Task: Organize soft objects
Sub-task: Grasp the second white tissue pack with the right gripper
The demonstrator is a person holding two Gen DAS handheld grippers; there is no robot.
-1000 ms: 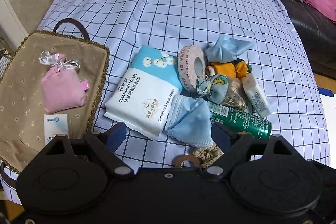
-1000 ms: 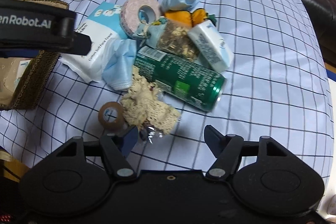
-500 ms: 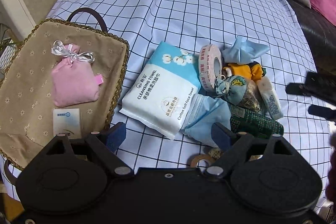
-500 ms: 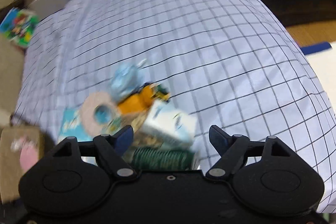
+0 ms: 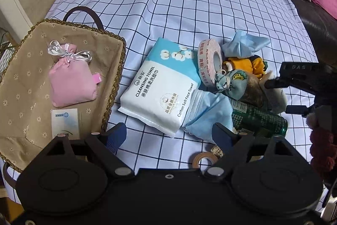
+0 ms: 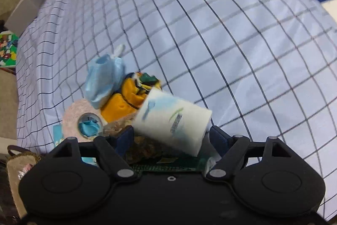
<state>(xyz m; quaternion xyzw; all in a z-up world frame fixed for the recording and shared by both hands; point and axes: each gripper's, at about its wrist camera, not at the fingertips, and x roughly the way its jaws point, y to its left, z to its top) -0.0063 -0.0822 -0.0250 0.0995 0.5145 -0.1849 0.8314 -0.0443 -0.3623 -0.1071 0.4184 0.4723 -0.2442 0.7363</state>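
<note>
1. Tissue pack is your target: your right gripper has dropped over the clutter pile, and this small white pack sits between its fingers. The jaws have just been closing, yet a gap shows on the right side, so the pads do not look pressed on the pack.
2. Judging by the basket at the left, which already holds a pink sachet and a matching white tissue pack, you are at the reaching stage of another pick.
3. Your next move calls for closing squarely on the pack's two sides. It lies tilted on a green can and a mesh potpourri pouch, so it may slip or drag neighbours along.
4. Your left gripper hangs above the checked cloth with its jaws well apart and nothing between them, just beside the basket's near corner.
5. Soft things left on the cloth: a towel packet, two blue face masks, an orange fabric pouch and a blue-green drawstring pouch.
6. Writing: the packet reads "CLEANSING TOWEL" and "Cotton Soft Face Towel", with Chinese characters. The tape roll carries red characters too small to read. The tissue pack's print is blurred.
</note>
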